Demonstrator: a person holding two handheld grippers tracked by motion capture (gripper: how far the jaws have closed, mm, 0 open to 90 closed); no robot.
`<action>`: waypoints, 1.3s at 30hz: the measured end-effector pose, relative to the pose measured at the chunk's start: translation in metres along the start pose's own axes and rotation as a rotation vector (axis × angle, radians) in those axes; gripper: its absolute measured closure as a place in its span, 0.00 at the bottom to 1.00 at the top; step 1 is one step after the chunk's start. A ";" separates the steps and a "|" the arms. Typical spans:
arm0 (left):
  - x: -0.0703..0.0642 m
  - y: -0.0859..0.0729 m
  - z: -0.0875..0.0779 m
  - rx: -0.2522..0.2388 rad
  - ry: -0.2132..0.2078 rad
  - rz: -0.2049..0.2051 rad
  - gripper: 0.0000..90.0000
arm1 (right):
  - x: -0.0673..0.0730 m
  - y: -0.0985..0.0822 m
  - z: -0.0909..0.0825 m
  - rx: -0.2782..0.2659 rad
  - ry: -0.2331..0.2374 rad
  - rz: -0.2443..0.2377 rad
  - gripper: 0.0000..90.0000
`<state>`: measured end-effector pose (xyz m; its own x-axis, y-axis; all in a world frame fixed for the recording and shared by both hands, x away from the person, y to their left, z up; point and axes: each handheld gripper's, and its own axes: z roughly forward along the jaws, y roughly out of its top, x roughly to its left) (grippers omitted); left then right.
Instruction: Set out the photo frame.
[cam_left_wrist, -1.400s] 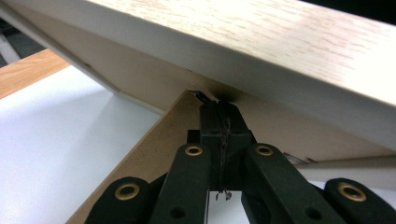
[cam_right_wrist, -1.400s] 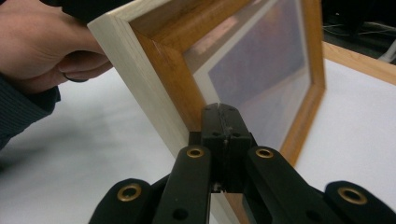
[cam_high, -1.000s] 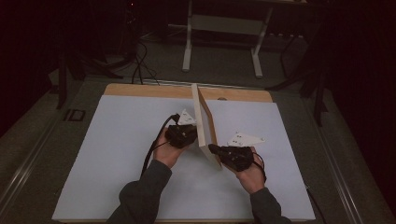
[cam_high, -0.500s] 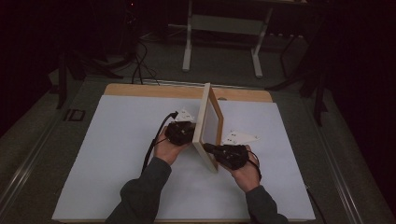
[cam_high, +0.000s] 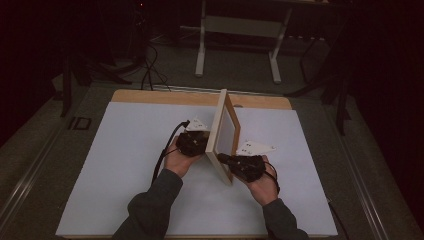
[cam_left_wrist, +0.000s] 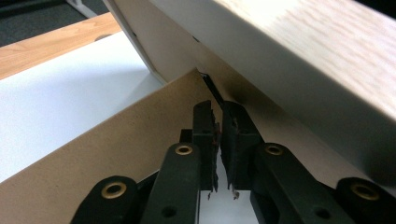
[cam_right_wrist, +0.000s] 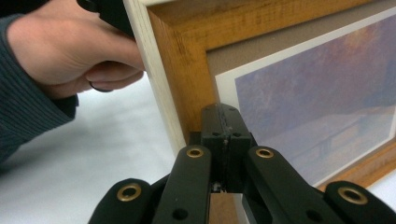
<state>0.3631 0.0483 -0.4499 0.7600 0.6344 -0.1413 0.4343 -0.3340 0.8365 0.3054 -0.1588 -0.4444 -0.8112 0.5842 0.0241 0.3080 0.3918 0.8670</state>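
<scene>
A wooden picture frame (cam_high: 223, 131) stands on edge near the middle of the counter (cam_high: 125, 165), its glass side turned to the person's right. The left tool (cam_left_wrist: 217, 128) is behind the frame, at the brown prop (cam_left_wrist: 126, 140) that folds out from its back; its jaws have just been opening a little, a narrow gap shows between them, and nothing is pinched there. The right tool (cam_right_wrist: 226, 126) is in front of the frame, its jaws pressed together, tips against the frame's lower front edge. The left hand (cam_right_wrist: 79, 51) shows behind the frame.
</scene>
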 end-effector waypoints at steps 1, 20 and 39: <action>-0.001 0.000 -0.001 0.004 0.003 0.007 0.93 | 0.000 0.000 0.000 0.005 -0.003 -0.005 1.00; 0.003 -0.007 -0.026 0.021 -0.007 -0.041 0.64 | -0.008 -0.004 -0.004 0.019 -0.029 -0.002 0.92; -0.004 -0.031 -0.046 0.066 -0.089 0.038 0.48 | -0.022 -0.015 -0.004 0.062 -0.095 0.081 0.75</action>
<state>0.3242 0.0879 -0.4508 0.8152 0.5568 -0.1595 0.4333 -0.4035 0.8059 0.3171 -0.1802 -0.4560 -0.7328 0.6790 0.0428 0.4026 0.3820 0.8319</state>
